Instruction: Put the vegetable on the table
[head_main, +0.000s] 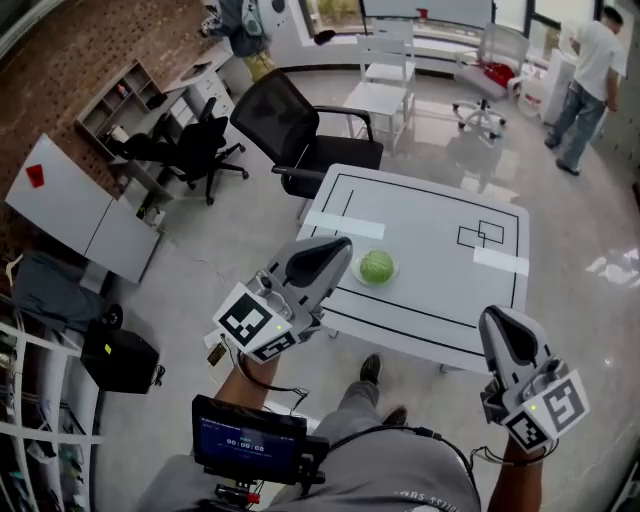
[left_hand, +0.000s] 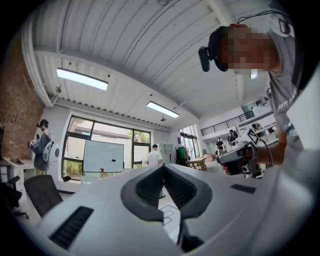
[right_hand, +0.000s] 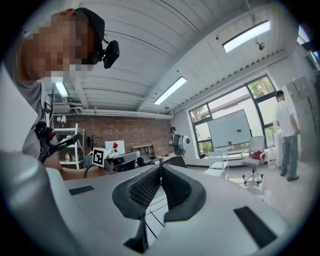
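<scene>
Left tongs: pressed together. In my left gripper view the two dark pads meet along one line with nothing between them.
Right tongs: also pressed together and empty. Their own view shows the pads closed tip to tip.
Cabbage: a round, pale green head sitting on the bench near its front left part, free of both tongs.
Left tongs and cabbage: in the head view the tip shows just left of the cabbage, not touching it. I cannot tell how high above the bench I hold it.
Right tongs and cabbage: well apart, with the tongs off the bench's front right corner.
Bench: a white top marked with black lines, including a small pair of squares toward the far right.
Tape strips: one pale strip lies behind the cabbage and another near the right edge.
Black office chair: just beyond the bench's far left corner.
White chair: farther back, behind the black one.
Person: standing at the far right of the room, well away from the bench.
Screen unit: a dark box with a lit blue display, at my waist.
</scene>
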